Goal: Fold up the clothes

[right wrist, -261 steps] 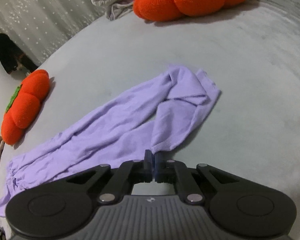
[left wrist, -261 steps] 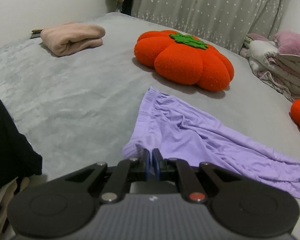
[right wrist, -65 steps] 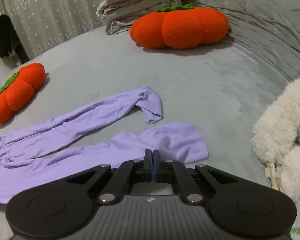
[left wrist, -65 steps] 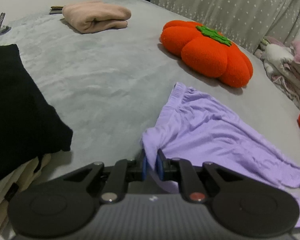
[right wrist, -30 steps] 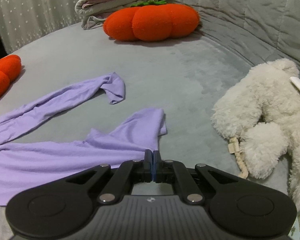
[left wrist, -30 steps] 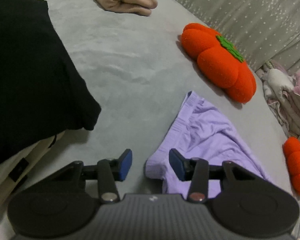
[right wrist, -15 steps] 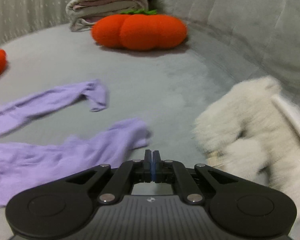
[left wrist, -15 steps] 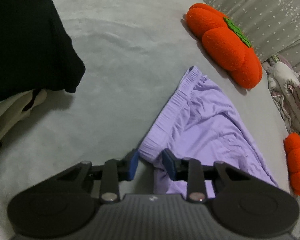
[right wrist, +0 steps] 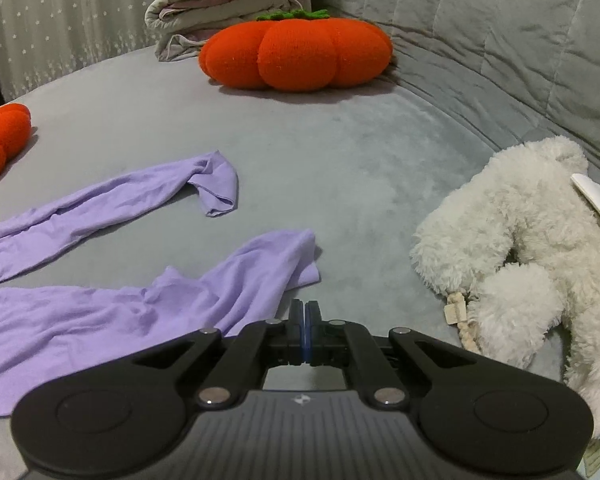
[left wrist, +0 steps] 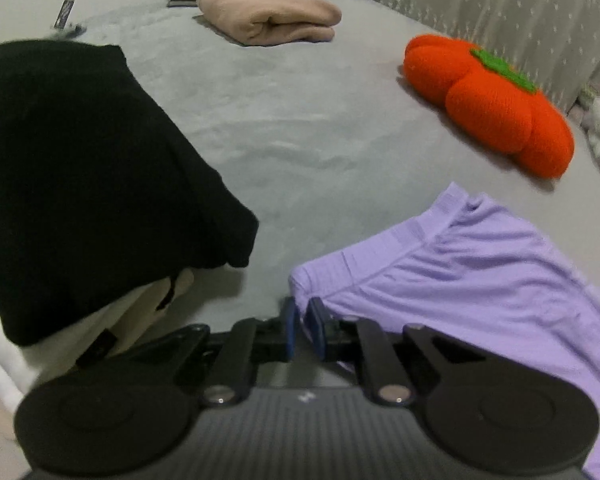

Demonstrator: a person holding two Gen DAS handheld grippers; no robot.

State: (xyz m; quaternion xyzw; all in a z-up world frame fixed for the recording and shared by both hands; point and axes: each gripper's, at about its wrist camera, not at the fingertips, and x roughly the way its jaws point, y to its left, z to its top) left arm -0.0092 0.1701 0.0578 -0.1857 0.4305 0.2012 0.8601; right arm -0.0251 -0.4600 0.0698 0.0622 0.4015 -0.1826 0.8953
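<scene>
Grey bed — left gripper pinching purple trousers waistband.

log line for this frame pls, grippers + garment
left gripper: jaws shut on purple pants waistband corner | right gripper: jaws shut, empty, beside near leg cuff | pants flat, unfolded on grey bed

Grey plush bed cover carries all. On it: lilac leggings spread flat, legs apart; two orange pumpkin cushions; folded pink garment; black garment; white plush toy; folded quilts at far edge.
</scene>
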